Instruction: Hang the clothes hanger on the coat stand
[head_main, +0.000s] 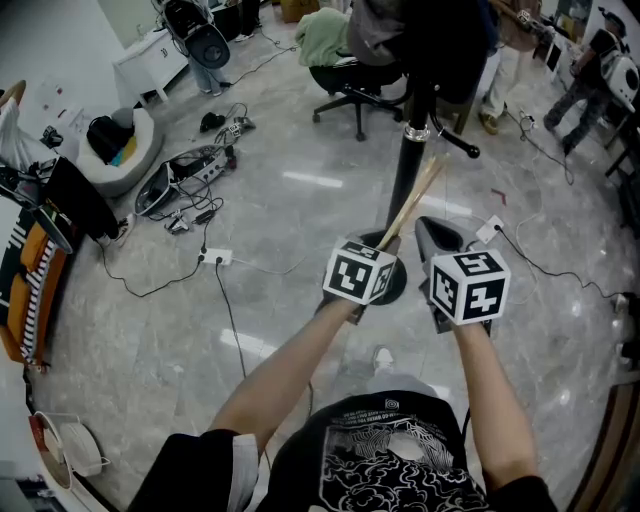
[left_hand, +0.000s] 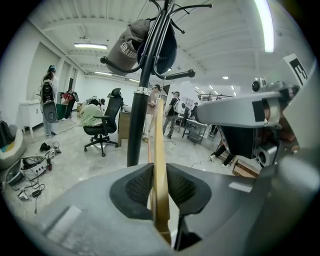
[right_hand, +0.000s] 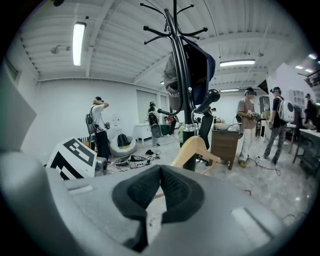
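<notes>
A pale wooden clothes hanger (head_main: 413, 203) slants up from my left gripper (head_main: 386, 244), which is shut on its lower end. In the left gripper view the hanger (left_hand: 159, 150) runs edge-on between the pads. The black coat stand (head_main: 409, 160) rises just behind it, its round base (head_main: 398, 282) on the floor by the grippers. A dark cap (left_hand: 128, 49) and a bag hang on the coat stand (left_hand: 144, 95). My right gripper (head_main: 438, 238) sits close to the right of the hanger, shut on nothing. In the right gripper view the hanger (right_hand: 196, 148) is beyond the gripper (right_hand: 160, 171), in front of the stand (right_hand: 183, 85).
A black office chair (head_main: 352, 88) stands behind the stand. Cables, a power strip (head_main: 215, 257) and gear (head_main: 185, 175) lie on the grey floor at left, near a white beanbag (head_main: 125, 150). A cable and socket (head_main: 490, 230) lie at right. People stand far off.
</notes>
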